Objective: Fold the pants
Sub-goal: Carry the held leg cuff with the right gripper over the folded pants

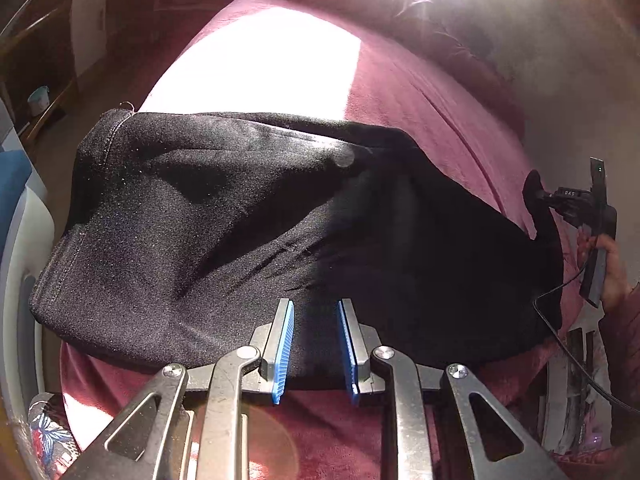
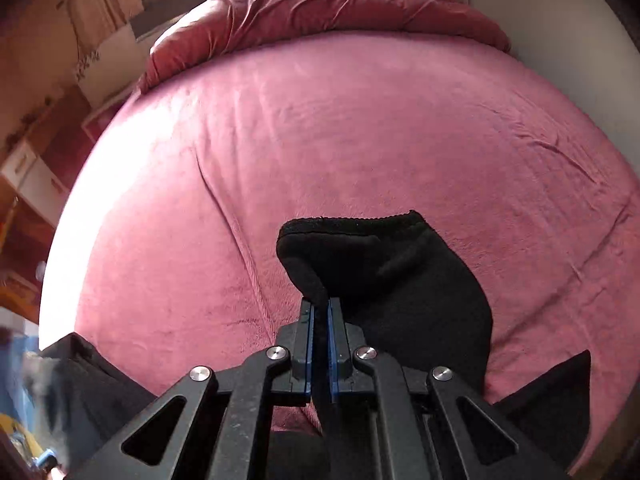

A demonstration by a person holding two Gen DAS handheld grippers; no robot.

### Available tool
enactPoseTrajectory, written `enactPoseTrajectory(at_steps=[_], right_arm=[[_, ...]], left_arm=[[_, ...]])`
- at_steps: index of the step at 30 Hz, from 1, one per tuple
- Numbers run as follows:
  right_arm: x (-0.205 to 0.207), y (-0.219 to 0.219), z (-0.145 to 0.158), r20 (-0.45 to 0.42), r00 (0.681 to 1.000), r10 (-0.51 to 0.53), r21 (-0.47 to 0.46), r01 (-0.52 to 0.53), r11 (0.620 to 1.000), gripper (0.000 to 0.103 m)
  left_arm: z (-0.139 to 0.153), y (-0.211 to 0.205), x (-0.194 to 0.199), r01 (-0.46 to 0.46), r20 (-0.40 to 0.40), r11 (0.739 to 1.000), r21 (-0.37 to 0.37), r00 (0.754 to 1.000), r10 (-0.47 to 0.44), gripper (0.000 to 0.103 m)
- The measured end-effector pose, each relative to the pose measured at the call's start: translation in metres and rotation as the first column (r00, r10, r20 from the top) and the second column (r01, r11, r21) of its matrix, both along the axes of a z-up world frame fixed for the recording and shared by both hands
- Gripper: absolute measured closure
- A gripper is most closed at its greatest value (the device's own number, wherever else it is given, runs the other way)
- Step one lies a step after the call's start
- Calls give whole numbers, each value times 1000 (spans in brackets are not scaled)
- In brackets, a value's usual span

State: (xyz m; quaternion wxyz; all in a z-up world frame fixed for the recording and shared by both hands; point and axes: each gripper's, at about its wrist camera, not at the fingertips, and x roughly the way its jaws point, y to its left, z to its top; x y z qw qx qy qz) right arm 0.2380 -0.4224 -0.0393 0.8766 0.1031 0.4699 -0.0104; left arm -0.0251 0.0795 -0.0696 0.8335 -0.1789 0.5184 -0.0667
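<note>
two grippers in view; right gripper (image 2: 320,312): blue pads nearly together, clamped on a raised fold of the black pants (image 2: 384,272); left gripper (image 1: 316,344): pads apart in a narrow gap, straddling the near edge of the pants (image 1: 240,220), grip not confirmed; one pair of pants, lying on one red bed cover (image 2: 360,128).

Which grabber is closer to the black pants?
Right. The right gripper is pinching the black pants, so it touches them. The left gripper is open around their near edge.
</note>
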Motion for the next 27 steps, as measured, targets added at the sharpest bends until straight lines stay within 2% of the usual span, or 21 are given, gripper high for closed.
enactPoseTrajectory(at_steps=[3,5,10,12,14,20,24,27], right_arm=[[-37,-43,41,96,992,-81,112,70,991,97],[-64,-72,58,144,978,-148,199,118,973,97],[-136,-138,73,179,931,-319,351,242,904,97],[-164,-161,65,163,908,-387,376,305,875,97],[-192,-186,43,122,882,-456,414,373,831,97],[-233,-233,-42,-34,820,-571,473,517,714,97],[-245,-242,-84,-118,797,-592,466,571,676,97],[-253,-244,-94,-129,793,-596,467,578,669,97]], left_arm=[[2,-10,4,32,8,999,2,999,-32,81],[3,-17,6,50,14,999,3,999,-50,81],[3,-39,11,108,13,994,11,994,-109,81],[3,-50,12,136,10,990,21,991,-137,81],[3,-61,15,163,7,986,32,986,-164,81],[10,-96,23,259,9,963,73,966,-260,81],[8,-122,24,343,-19,934,101,939,-343,81],[4,-140,21,387,-41,917,102,922,-384,81]])
